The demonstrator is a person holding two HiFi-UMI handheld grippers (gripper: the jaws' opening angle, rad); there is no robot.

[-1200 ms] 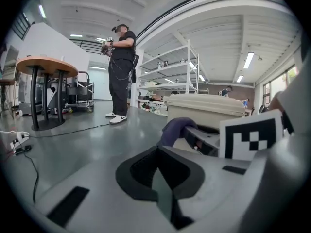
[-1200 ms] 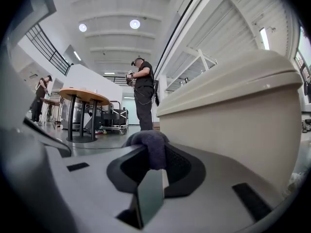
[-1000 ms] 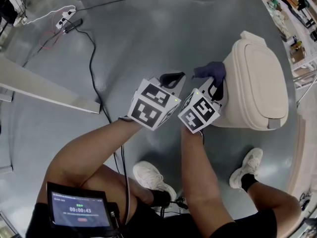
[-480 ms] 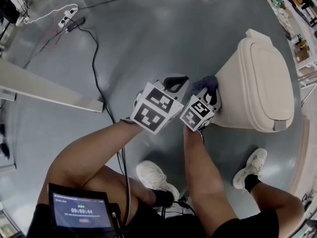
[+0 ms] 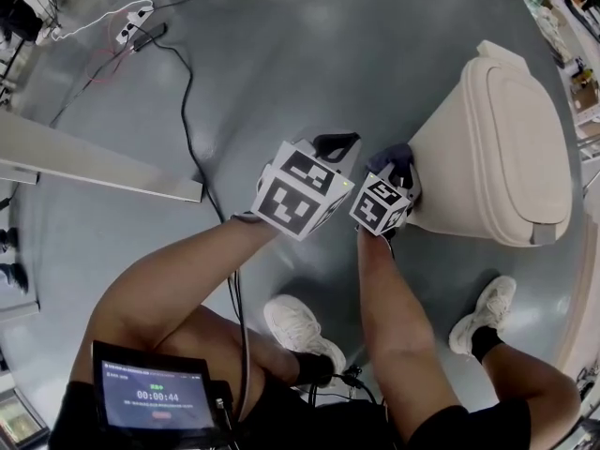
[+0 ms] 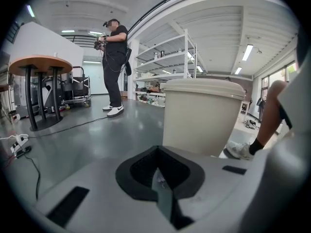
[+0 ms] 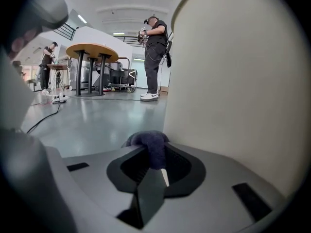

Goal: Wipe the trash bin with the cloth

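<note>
A cream trash bin with a closed lid stands on the grey floor at the right of the head view. My right gripper is shut on a dark blue cloth and holds it low against the bin's left wall. In the right gripper view the cloth pokes out between the closed jaws, with the bin wall close at the right. My left gripper hangs just left of the right one, shut on nothing. Ahead of it in the left gripper view stands the bin.
A black cable runs across the floor to a power strip at far left. A long white beam lies on the left. My white shoes are below the grippers. A person stands near a round table.
My right gripper has slid the cloth down the bin's left wall, from near the lid's edge to low on the side. The left gripper stayed close beside it.
</note>
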